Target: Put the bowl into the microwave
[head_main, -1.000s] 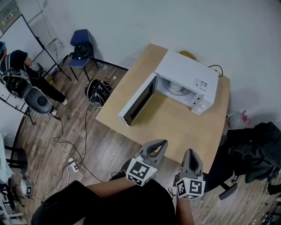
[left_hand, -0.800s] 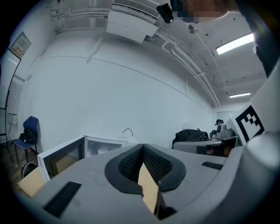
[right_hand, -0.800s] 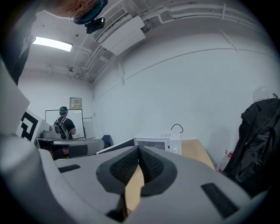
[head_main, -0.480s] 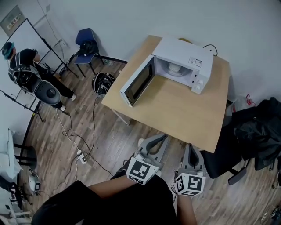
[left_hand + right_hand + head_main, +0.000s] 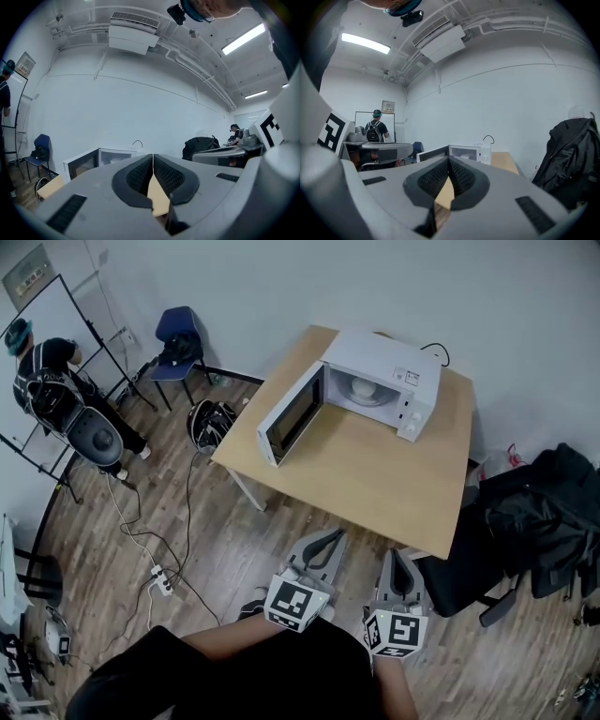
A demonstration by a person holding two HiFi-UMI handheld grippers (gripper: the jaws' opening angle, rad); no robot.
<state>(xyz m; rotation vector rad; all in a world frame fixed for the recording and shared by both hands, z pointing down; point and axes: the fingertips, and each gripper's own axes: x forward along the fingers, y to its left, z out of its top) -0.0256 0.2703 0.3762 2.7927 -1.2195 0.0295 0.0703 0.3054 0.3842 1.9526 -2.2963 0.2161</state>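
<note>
A white microwave stands at the far end of a wooden table, and its door hangs open to the left. Inside it sits a white bowl. My left gripper and right gripper are held close to my body over the floor, short of the table's near edge. Both are shut with nothing between the pads. In the left gripper view the microwave shows beyond the shut left gripper. In the right gripper view it lies ahead of the shut right gripper.
A person with a backpack stands at the far left by a whiteboard. A blue chair and a black bag sit left of the table. Cables and a power strip lie on the floor. A black jacket covers a chair at right.
I have stepped back from the table: the microwave and table now look smaller and farther off. Both grippers have drawn back off the table's edge over the floor, still shut.
</note>
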